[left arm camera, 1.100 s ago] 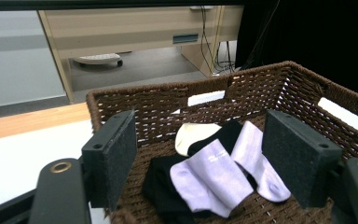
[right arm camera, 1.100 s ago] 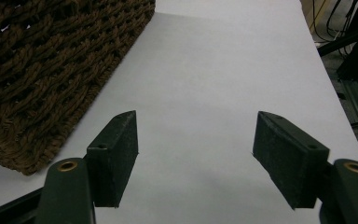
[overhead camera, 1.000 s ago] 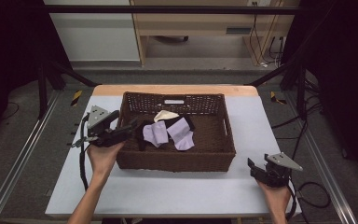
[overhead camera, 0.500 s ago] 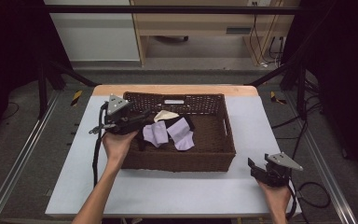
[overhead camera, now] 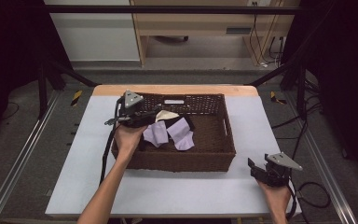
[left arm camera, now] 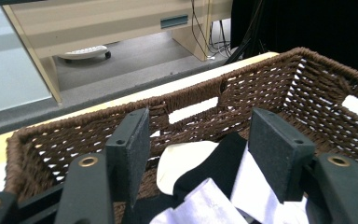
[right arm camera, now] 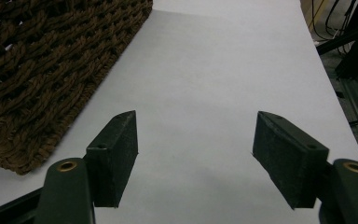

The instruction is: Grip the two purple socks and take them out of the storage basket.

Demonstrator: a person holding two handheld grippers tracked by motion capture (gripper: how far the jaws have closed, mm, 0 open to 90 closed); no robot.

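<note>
Hovering over basket (overhead camera: pixel 223 135) socks (left arm camera: pixel 205 205) — left claw (left arm camera: pixel 200 149) closing, gripping nothing; right claw (right arm camera: pixel 196 158) agape — no legible writing.

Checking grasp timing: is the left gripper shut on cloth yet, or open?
Open. The left gripper has just been closing, but its pads stand apart over the basket, cloths below, nothing pinched.

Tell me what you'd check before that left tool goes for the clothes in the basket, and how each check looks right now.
1. Left tool over the basket: ok.
2. Its jaws, which have just been closing, apart with nothing pinched: ok.
3. Which piece is the target, cream cloth, black cloth or lilac cloths: cannot tell.
4. Pieces separate enough to lift one alone: not ok, they overlap.
5. Right tool open over bare table, out of the way: ok.
</note>
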